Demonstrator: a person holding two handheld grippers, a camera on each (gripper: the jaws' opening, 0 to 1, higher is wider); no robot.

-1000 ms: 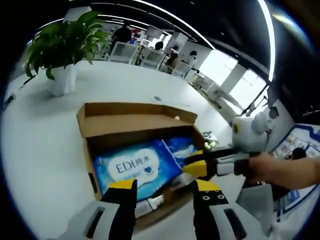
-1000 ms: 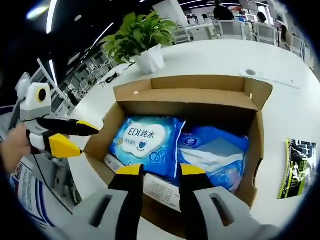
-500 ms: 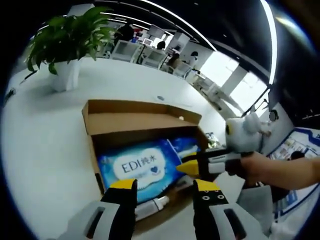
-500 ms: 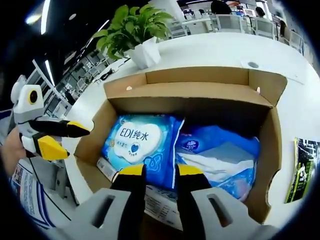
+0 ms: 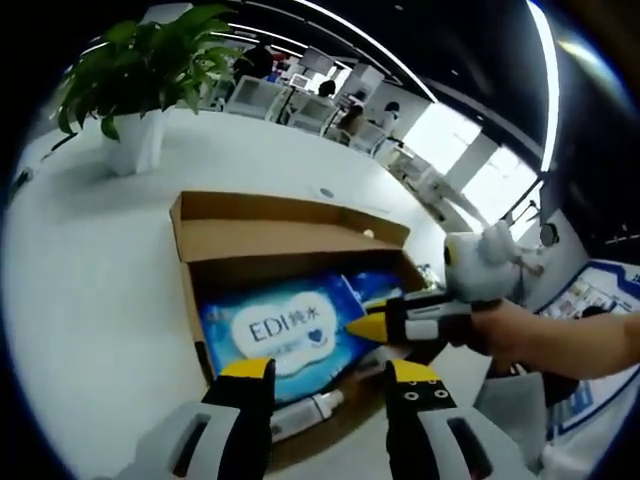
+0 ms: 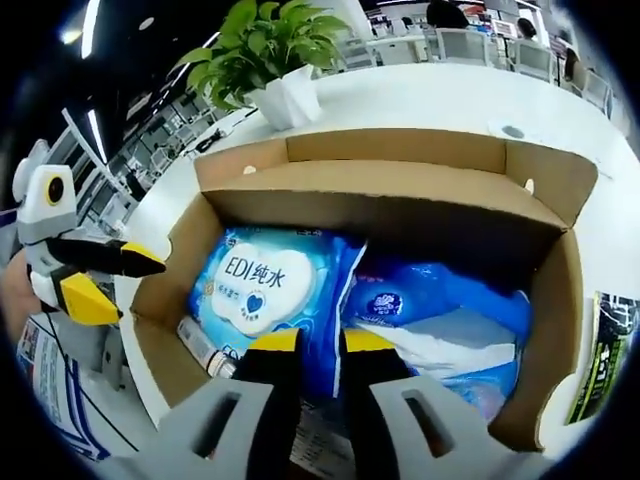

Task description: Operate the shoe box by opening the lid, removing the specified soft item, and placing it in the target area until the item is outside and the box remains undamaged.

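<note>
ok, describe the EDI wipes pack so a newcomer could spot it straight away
Find the open cardboard box on the white table, in front of the potted plant. Two blue soft packs lie inside; the EDI wipes pack is the one nearer the plant side. Unlike the neighbouring blue pack, it carries a white cloud-shaped label reading "EDI".

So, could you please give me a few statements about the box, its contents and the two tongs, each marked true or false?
1. The cardboard box is open. True.
2. A pack marked EDI lies inside the box. True.
3. The right tongs are clamped on the potted plant. False: they reach into the box, over the packs, jaws close together and holding nothing visible.
4. The left tongs hold the EDI pack. False: they are open, at the box's near edge.
5. A second blue pack lies beside the EDI pack. True.
</note>
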